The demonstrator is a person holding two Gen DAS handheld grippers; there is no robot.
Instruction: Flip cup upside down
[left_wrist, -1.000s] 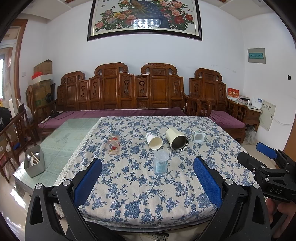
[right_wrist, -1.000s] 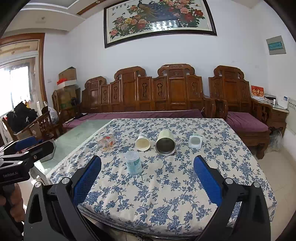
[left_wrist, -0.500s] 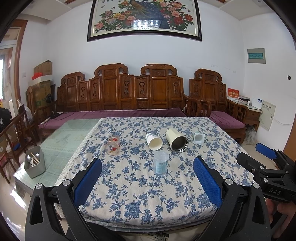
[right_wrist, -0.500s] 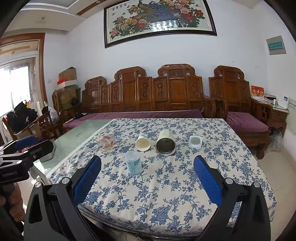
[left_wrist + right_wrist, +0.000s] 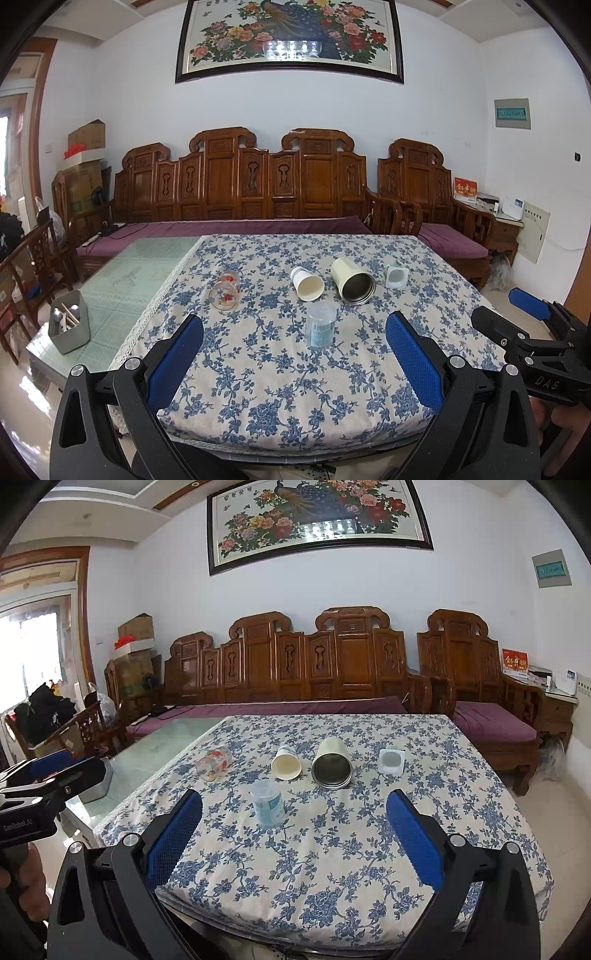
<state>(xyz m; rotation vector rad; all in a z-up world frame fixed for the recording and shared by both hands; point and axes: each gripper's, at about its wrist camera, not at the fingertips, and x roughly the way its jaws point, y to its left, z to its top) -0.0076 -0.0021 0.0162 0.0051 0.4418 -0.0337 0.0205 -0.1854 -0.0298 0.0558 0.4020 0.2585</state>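
Note:
A clear plastic cup (image 5: 320,325) with a blue label stands on the floral tablecloth, nearest me; it also shows in the right wrist view (image 5: 268,804). Behind it lie a white paper cup (image 5: 308,284), a cream metal tumbler (image 5: 352,281) and a flowered glass (image 5: 224,291), all on their sides. A small white square cup (image 5: 396,277) stands at the right. My left gripper (image 5: 295,360) is open and empty over the table's near edge. My right gripper (image 5: 295,840) is open and empty, likewise short of the cups.
The table (image 5: 280,387) has a blue floral cloth; bare green glass (image 5: 136,266) shows on its left part. A grey utensil box (image 5: 70,326) sits at the left corner. A carved wooden sofa (image 5: 258,192) stands behind. The right gripper shows at the right of the left wrist view (image 5: 532,332).

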